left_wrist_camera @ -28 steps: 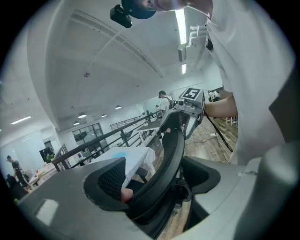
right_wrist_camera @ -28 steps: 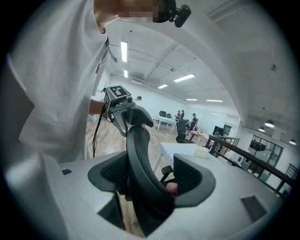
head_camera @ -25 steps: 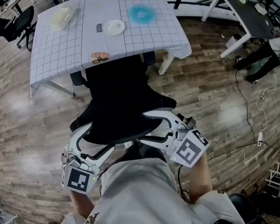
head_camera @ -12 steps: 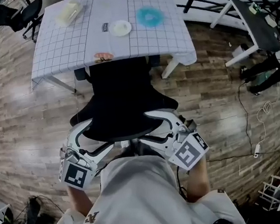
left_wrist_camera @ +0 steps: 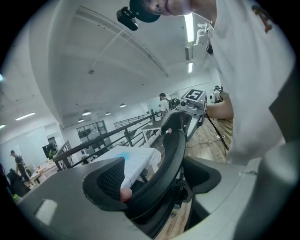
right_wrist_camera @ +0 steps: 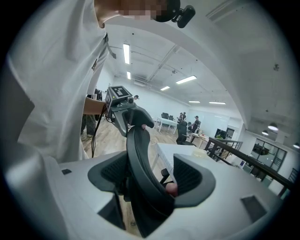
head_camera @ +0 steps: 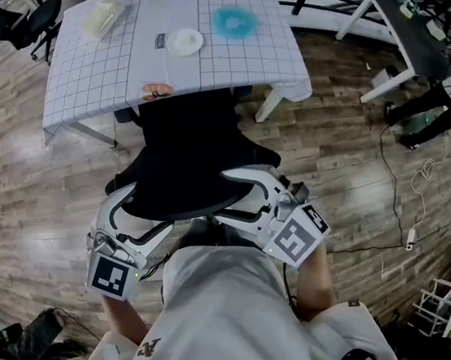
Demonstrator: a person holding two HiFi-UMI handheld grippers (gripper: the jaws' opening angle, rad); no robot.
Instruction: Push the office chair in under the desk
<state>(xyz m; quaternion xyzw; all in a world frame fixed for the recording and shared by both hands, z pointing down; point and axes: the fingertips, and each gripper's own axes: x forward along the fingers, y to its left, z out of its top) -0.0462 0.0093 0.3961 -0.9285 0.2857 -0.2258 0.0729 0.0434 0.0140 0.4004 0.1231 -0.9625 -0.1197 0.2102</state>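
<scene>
1. Chair (head_camera: 190,159): seat partly under the desk (head_camera: 89,86), backrest on the side away from the desk.
2. Left gripper (head_camera: 135,210) and right gripper (head_camera: 253,188) are each clamped on the backrest's top rim, one at each end.
3. White plate (head_camera: 185,42) sits on the desk.

The right gripper (right_wrist_camera: 149,180) clamps both jaws on the black backrest rim of the office chair (right_wrist_camera: 140,154); the left gripper (right_wrist_camera: 136,119) grips the rim's far end, with the white-covered desk (right_wrist_camera: 165,151) beyond.
</scene>
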